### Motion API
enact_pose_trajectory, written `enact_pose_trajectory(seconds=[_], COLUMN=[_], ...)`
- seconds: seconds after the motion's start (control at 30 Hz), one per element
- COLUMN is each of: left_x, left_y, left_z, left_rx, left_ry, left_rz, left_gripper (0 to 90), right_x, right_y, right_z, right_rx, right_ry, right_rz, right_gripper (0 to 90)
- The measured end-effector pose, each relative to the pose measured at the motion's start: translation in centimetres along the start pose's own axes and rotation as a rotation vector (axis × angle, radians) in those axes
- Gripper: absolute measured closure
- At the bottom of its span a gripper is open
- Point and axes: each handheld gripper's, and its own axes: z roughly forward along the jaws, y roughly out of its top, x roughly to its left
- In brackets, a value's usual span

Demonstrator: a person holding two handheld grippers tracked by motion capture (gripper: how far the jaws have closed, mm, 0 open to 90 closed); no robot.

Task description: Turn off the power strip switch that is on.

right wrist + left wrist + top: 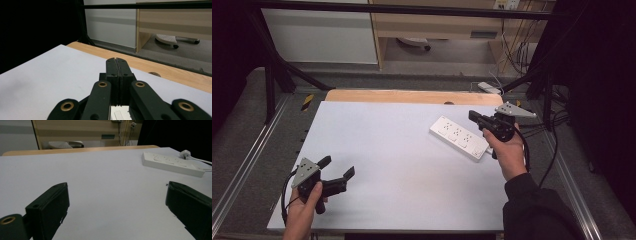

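High view: right claw (474, 116) above power strip (459, 137), near table (377, 135) edge.

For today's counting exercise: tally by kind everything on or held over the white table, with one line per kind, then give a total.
Power strip: 1, white, lying on the table
Plug: 1, white, at the strip's far end
Grippers: 2, left gripper open, right gripper shut on nothing
Total: 4

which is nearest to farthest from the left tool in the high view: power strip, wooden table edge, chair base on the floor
1. power strip, on the table's right side, across from the left tool.
2. wooden table edge, along the table's far side.
3. chair base, on the floor beyond the table.
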Motion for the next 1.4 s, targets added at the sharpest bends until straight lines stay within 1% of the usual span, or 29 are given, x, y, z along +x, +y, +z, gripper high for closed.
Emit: enact_pose_trajectory(seconds=[0.2,0.3,0.43,0.47,0.6,0.77,1.2,1.3,1.4], left_x=[0.0,0.0,0.0,0.0,0.1,0.1,0.1,0.1,0.1], left_y=[0.0,0.0,0.0,0.0,0.0,0.0,0.0,0.0,0.0], left_z=[0.0,0.0,0.0,0.0,0.1,0.1,0.2,0.3,0.3], left_rx=[0.001,0.002,0.002,0.002,0.006,0.003,0.008,0.008,0.012], left_ry=[0.001,0.004,0.007,0.008,0.016,0.019,0.017,0.018,0.016], left_rz=[0.002,0.003,0.003,0.005,0.012,0.008,0.006,0.006,0.013], left_gripper=[4.9,4.9,4.9,4.9,4.9,4.9,4.9,5.0,5.0], right_x=[0.1,0.1,0.0,0.0,-0.3,-0.5,-0.9,-1.0,-0.9], right_y=[0.5,0.7,0.7,0.7,0.4,0.2,-0.2,-0.3,-0.5], right_z=[0.6,1.2,1.8,1.8,2.7,3.2,4.8,5.1,5.4], right_rx=[0.010,0.020,0.035,0.035,0.054,0.068,0.116,0.124,0.132], right_ry=[0.004,0.005,0.001,0.001,-0.007,-0.010,-0.021,-0.025,-0.026], right_rz=[-0.010,-0.023,-0.025,-0.025,-0.016,-0.012,-0.013,-0.001,-0.003], right_gripper=[90.0,90.0,90.0,90.0,90.0,90.0,90.0,90.0,90.0])
